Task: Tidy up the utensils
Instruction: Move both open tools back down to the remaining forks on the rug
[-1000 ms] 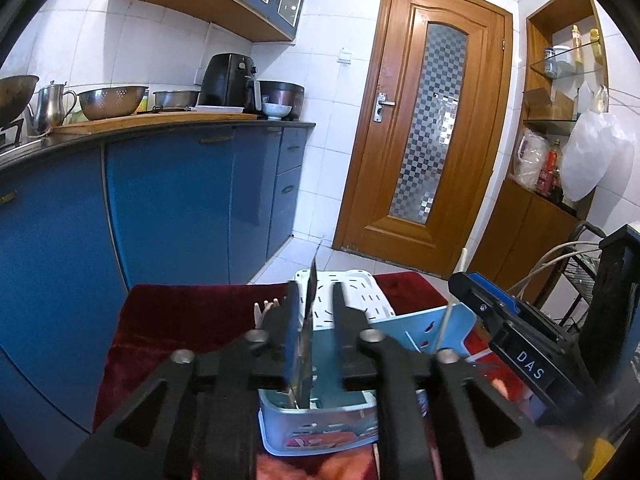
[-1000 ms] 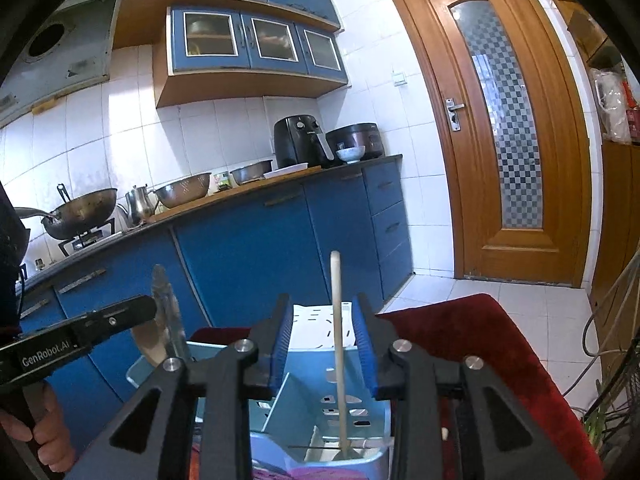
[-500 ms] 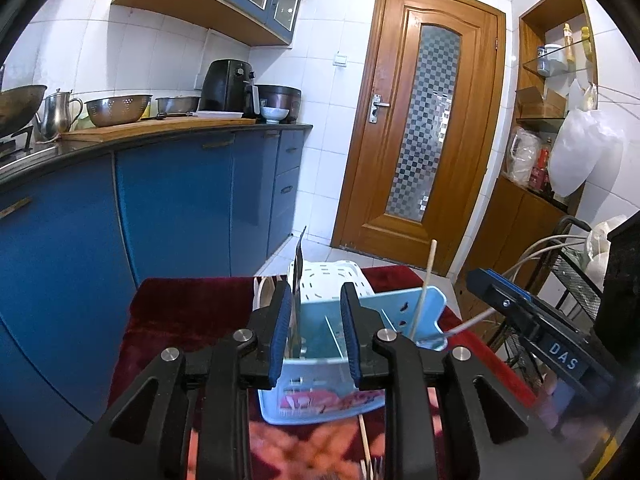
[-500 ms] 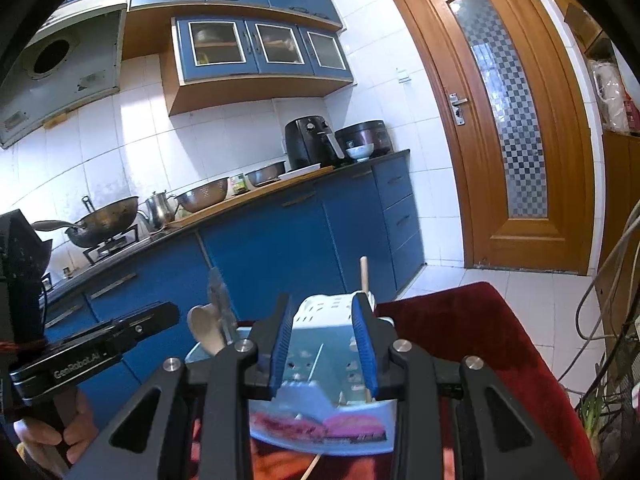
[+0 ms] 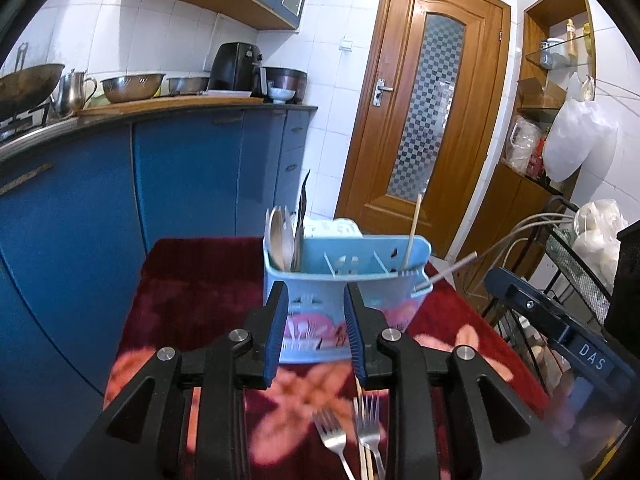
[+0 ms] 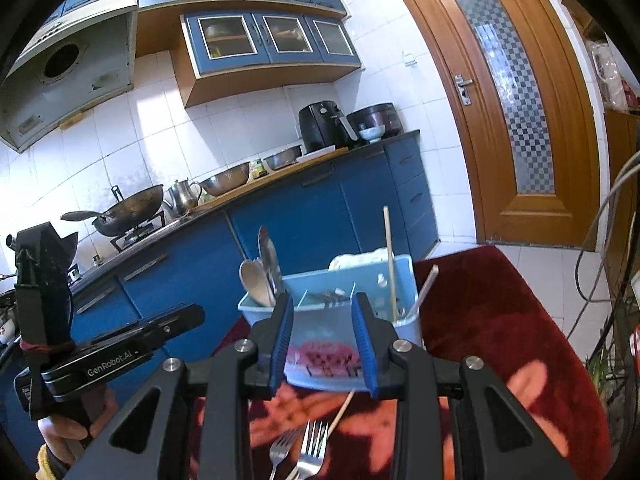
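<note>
Facing you, the blue utensil caddy (image 5: 344, 280) holds a wooden spoon (image 5: 277, 240), knife (image 6: 269, 258) and chopsticks (image 5: 412, 230), while both your left gripper (image 5: 316, 328) and right gripper (image 6: 323, 336) gape empty.

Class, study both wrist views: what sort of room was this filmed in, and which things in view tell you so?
Most likely a home kitchen. A wok sits on a gas stove beside a kettle, blue cabinets run under a counter holding an air fryer, and a range hood hangs above.
</note>
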